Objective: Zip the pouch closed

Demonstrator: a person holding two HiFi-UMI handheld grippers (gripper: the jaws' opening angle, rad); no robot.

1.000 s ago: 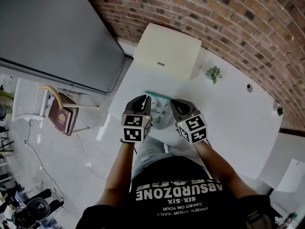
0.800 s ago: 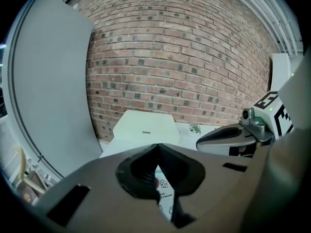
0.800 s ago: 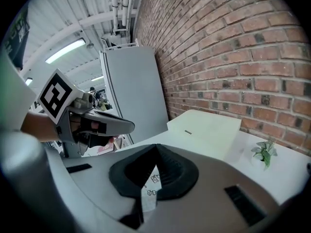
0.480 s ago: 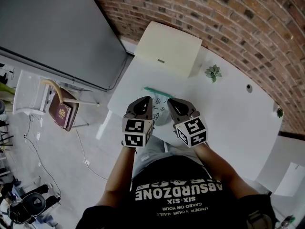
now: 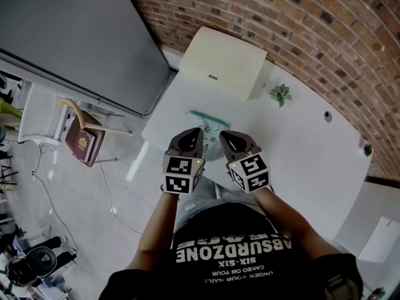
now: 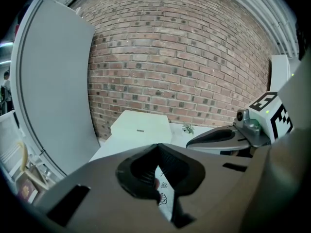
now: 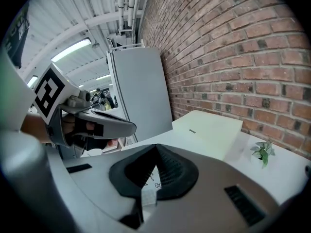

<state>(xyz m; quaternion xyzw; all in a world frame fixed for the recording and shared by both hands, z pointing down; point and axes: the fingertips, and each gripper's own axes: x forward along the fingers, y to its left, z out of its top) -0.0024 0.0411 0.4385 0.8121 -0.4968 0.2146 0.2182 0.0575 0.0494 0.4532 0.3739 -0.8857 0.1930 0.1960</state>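
Pouch gripped from both sides at the table's near edge

The printed white pouch (image 5: 213,130), its teal zip (image 5: 201,117) at the far end, sits between the two grippers at the near edge of the white table (image 5: 300,145). The left gripper (image 5: 195,132) has its jaws clamped together on the pouch's fabric. The right gripper (image 5: 226,136) is likewise closed, pinching a fold of it. Farther back on the table are a cream box (image 5: 225,61) and a small plant (image 5: 279,95), by the brick wall (image 5: 300,24).
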